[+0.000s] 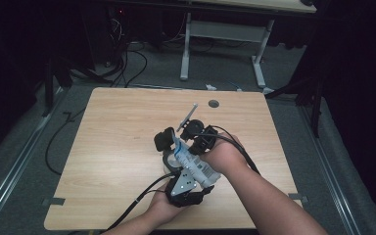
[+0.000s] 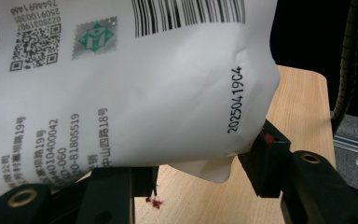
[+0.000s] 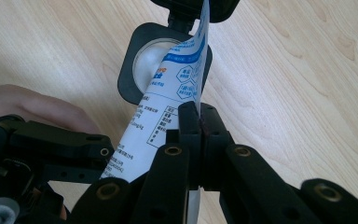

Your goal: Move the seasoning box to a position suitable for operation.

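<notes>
Fingers (image 3: 200,122) of both grippers pinch a white pouch (image 1: 196,164) (printed) over the wooden table (image 1: 112,142) — dark room.

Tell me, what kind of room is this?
Probably a lab or recording room, not a home: one bare wooden table on grey carpet, loose cables across the floor, black curtains, and another desk's white legs behind.

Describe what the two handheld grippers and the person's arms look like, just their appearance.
Both grippers are black. The left gripper carries a grey three-cornered plate with small holes, and a black cable trails from it. The right gripper trails a black ribbed cable. Their black jaw links have brass-ringed holes. Both forearms are bare, no sleeves.
</notes>
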Action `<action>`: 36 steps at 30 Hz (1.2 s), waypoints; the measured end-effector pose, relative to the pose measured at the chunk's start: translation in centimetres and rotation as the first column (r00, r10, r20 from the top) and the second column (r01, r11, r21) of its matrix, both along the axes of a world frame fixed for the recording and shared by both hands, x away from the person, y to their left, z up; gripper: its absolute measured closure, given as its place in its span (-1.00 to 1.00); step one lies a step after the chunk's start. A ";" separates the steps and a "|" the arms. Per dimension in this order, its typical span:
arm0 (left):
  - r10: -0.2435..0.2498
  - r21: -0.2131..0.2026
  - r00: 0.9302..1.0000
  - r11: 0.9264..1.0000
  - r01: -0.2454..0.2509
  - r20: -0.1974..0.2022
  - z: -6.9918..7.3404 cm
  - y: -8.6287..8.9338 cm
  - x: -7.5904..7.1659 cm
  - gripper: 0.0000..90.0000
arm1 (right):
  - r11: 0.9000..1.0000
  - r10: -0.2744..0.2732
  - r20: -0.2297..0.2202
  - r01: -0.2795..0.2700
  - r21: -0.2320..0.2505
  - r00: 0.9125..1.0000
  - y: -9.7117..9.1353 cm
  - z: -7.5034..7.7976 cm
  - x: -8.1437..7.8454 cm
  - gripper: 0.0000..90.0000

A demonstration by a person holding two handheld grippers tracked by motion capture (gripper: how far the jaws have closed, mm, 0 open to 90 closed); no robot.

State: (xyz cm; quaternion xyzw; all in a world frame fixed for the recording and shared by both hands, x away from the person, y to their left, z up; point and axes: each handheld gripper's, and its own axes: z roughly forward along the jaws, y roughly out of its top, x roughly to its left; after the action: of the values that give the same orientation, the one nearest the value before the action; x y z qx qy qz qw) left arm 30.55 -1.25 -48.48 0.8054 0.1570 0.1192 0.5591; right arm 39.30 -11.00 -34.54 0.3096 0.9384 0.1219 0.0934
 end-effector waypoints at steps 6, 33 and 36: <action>0.002 -0.006 1.000 1.000 -0.002 0.001 0.2 0.1 0.0 0.17 | 1.000 -0.001 -0.001 0.001 -0.001 1.000 0.2 0.0 0.1 1.00; -0.001 -0.019 1.000 1.000 0.001 0.009 0.4 0.3 0.1 0.19 | 1.000 -0.005 0.001 0.005 -0.004 1.000 0.0 0.1 0.3 1.00; 0.002 -0.018 1.000 1.000 -0.002 0.011 0.4 0.3 0.1 0.19 | 1.000 -0.006 0.003 0.006 -0.005 1.000 0.1 0.1 0.3 1.00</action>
State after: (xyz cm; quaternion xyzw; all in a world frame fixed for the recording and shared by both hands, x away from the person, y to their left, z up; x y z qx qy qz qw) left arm 30.66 -0.94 -48.08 0.7994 0.1557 0.1228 0.5672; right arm 39.62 -10.90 -34.47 0.3118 0.9377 0.1197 0.0958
